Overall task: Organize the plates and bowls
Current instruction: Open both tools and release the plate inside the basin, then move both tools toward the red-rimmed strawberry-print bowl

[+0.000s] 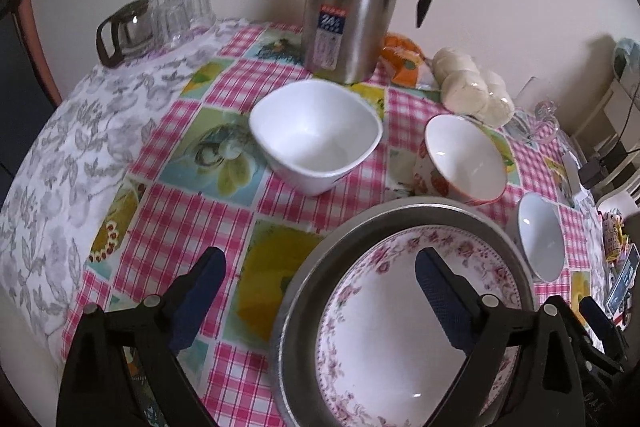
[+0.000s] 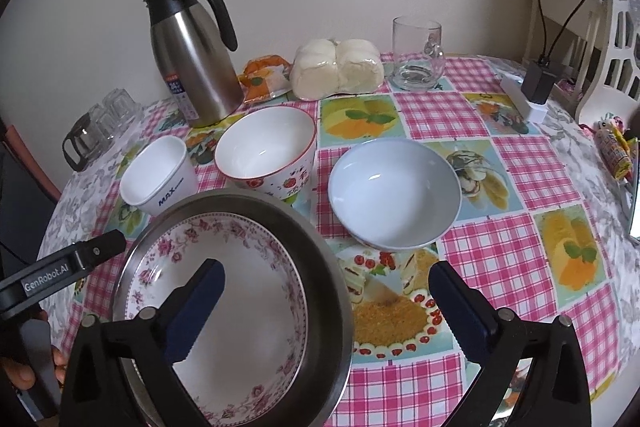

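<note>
Floral plate (image 2: 224, 291) sitting in steel plate (image 2: 320, 247); both grippers (image 1: 320, 291) (image 2: 326, 303) gaping wide, empty; grab bowls nxt, stacking gently w/ rims centred

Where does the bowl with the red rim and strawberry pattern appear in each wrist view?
Left wrist: strawberry bowl at right of centre, right of the square white bowl.
Right wrist: strawberry bowl at upper centre-left.
Shared landmark: steel jug behind it.

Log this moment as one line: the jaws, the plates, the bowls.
left gripper: jaws open, empty | right gripper: jaws open, empty | floral plate inside metal plate | three bowls loose
</note>
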{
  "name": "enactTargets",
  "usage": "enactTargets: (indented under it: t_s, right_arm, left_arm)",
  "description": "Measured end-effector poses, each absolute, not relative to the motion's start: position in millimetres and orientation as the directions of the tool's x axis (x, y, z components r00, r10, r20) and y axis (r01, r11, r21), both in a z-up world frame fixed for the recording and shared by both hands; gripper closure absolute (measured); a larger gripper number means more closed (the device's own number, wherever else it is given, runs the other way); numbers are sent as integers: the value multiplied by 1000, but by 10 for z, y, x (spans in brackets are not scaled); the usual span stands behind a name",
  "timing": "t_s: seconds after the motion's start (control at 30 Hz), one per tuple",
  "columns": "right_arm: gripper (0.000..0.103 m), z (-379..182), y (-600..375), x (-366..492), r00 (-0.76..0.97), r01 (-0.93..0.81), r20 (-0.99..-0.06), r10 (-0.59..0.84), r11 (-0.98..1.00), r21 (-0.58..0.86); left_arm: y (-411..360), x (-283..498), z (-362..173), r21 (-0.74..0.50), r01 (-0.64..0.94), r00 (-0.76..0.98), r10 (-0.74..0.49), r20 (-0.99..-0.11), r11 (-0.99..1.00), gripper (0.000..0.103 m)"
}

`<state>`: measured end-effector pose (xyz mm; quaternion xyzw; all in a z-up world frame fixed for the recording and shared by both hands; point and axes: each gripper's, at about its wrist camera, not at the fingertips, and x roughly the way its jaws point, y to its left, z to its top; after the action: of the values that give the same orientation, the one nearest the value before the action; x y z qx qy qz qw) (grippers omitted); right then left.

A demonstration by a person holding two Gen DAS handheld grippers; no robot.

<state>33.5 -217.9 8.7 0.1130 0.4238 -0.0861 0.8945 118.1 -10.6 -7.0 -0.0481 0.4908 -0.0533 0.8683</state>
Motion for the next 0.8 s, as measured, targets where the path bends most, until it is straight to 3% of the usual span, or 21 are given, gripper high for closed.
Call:
enactTargets:
  t_s: [0.8]
  right_arm:
    - [0, 276, -2373, 689, 688, 288, -725, -42, 932, 219]
  left_arm:
    - [-430, 1585, 314, -227, 126, 636, -255, -729, 966, 5]
